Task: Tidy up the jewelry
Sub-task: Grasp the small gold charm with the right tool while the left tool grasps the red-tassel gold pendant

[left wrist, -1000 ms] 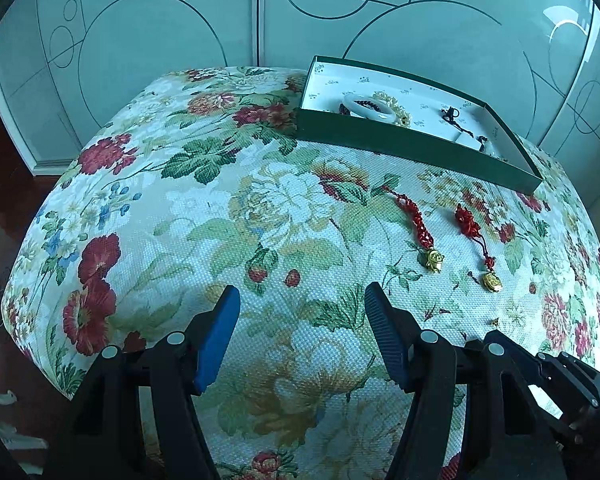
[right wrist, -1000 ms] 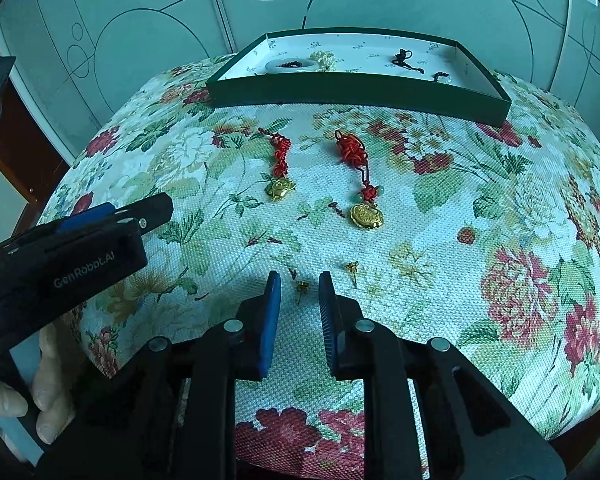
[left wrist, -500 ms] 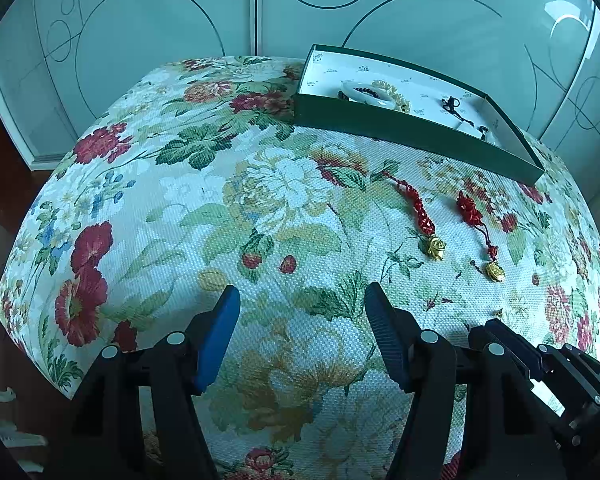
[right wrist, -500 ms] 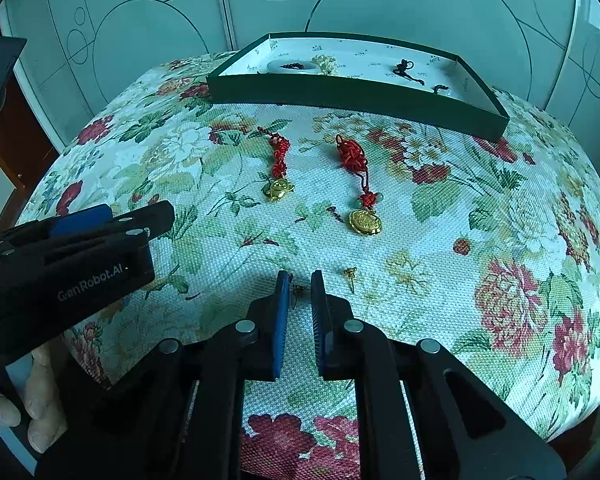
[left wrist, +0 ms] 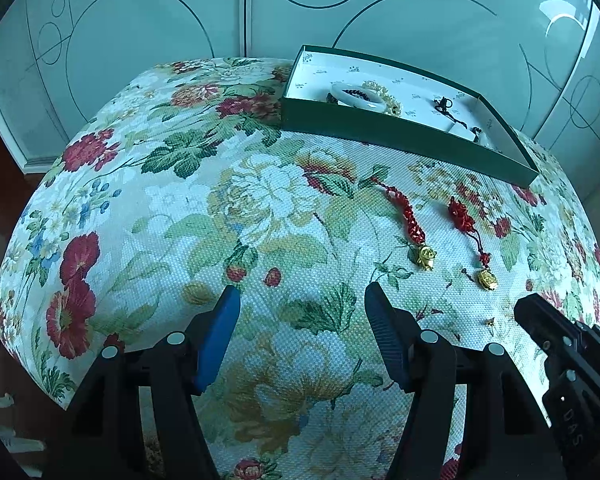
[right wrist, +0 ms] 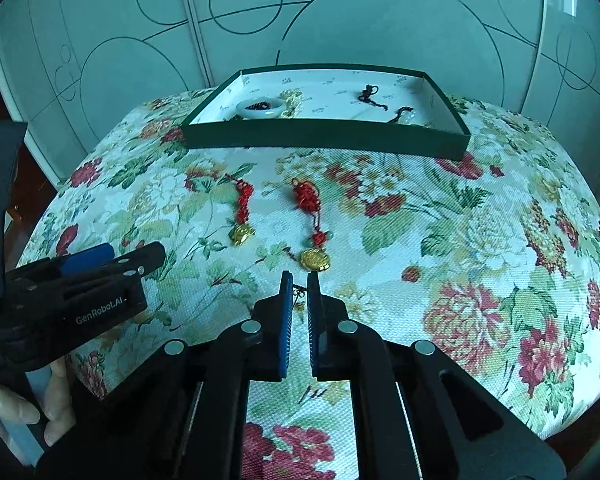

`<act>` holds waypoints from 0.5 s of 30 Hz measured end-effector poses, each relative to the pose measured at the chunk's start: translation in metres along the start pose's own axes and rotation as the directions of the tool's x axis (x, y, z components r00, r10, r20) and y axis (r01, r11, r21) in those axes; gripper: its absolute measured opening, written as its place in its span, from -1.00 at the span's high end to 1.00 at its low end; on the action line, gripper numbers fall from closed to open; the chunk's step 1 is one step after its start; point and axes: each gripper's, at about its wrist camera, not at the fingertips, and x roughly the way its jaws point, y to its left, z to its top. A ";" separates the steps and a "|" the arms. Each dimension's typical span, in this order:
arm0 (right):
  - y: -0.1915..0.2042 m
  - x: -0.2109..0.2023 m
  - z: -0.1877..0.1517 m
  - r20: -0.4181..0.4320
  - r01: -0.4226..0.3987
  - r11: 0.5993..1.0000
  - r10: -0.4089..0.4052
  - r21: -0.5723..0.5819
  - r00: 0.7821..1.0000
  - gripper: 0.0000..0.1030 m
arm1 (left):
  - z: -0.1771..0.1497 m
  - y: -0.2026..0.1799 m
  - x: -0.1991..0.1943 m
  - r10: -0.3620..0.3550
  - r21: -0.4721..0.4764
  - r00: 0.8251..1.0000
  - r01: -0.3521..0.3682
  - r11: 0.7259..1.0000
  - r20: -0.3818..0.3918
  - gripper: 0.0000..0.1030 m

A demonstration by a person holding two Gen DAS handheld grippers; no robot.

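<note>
- Floral cloth covers the whole surface under both claws, and pale glass panels with thin circle lines stand behind it.
- Closest of all, the right gripper has its jaws narrow, just closed on a tiny gold ear stud; the stud shows as a thin piece lying crosswise between the tips, its long axis going from one pad to the other.
- Left of this claw, the left gripper hangs with its jaws wide and nothing between them, over bare cloth.
- A second small stud seems to lie on the cloth just beside the right claw, seen only in the left view.
- Just beyond the right tips lies a red-corded coin charm, and farther left a red-corded gold charm; both cords run away from the claw toward the tray.
- Farthest, the green tray holds a pale bangle and dark cords.
- I judge that the carry needs a steady, level hand, because so small a piece can slip out.
</note>
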 end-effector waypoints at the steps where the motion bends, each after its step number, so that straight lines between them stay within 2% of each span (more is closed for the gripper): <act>1: -0.004 0.000 0.003 0.003 0.002 1.000 -0.002 0.010 1.000 0.86 | 0.002 -0.002 0.001 -0.005 0.002 1.000 0.005 1.000 0.000 -0.25; 10: -0.036 0.006 0.019 0.014 0.014 0.996 -0.015 0.084 1.000 0.86 | 0.032 -0.026 0.014 -0.046 0.028 0.999 0.046 0.999 0.005 -0.25; 15: -0.046 0.010 0.023 0.016 0.006 0.994 -0.008 0.109 1.000 0.86 | 0.047 -0.037 0.031 -0.055 0.026 0.998 0.056 0.998 -0.018 -0.20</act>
